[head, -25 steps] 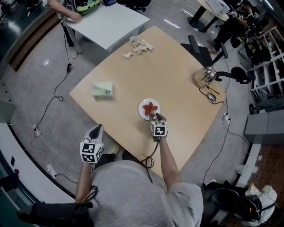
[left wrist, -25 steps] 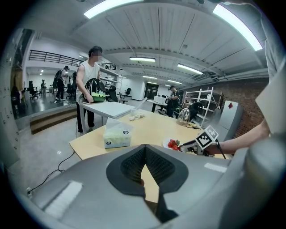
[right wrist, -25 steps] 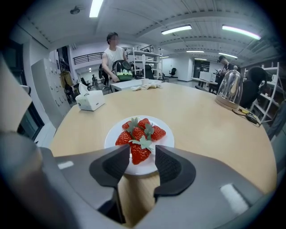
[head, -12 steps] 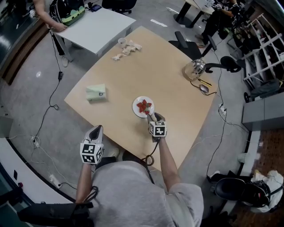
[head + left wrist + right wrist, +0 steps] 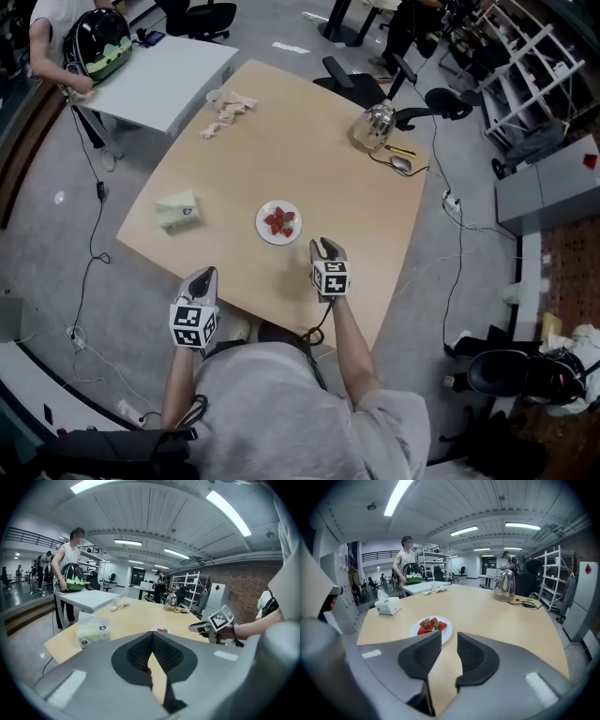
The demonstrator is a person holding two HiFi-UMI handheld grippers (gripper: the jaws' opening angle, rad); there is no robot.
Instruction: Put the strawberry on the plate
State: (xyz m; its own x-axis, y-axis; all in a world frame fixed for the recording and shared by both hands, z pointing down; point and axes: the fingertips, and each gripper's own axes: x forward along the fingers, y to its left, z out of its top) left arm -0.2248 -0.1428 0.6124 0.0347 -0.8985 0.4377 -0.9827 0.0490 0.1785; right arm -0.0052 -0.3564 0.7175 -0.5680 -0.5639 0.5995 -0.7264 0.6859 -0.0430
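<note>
**Strawberry on plate, placing step looks done**

- The red strawberries (image 5: 280, 221) are piled on the small round white plate (image 5: 263, 229), which sits toward the person's side of the pale wooden table (image 5: 328, 159). No loose strawberry is seen on the table around the plate.
- The right claw (image 5: 325, 246) is held just on the person's side of the plate, clear of it and pointed toward it. Its jaws have just been closing and now stand partly apart. Nothing is between them; only bare table shows through the gap.
- The left claw (image 5: 202, 277) is held further from the plate, at the table's near edge. Its pad tips are brought together and nothing is gripped.
- Step, as judged: the release is finished and the task is likely complete.
- The next move calls for little. Both claws should be kept off the plate so the pile isn't knocked. No other strawberry to fetch can be located in these views.
</note>
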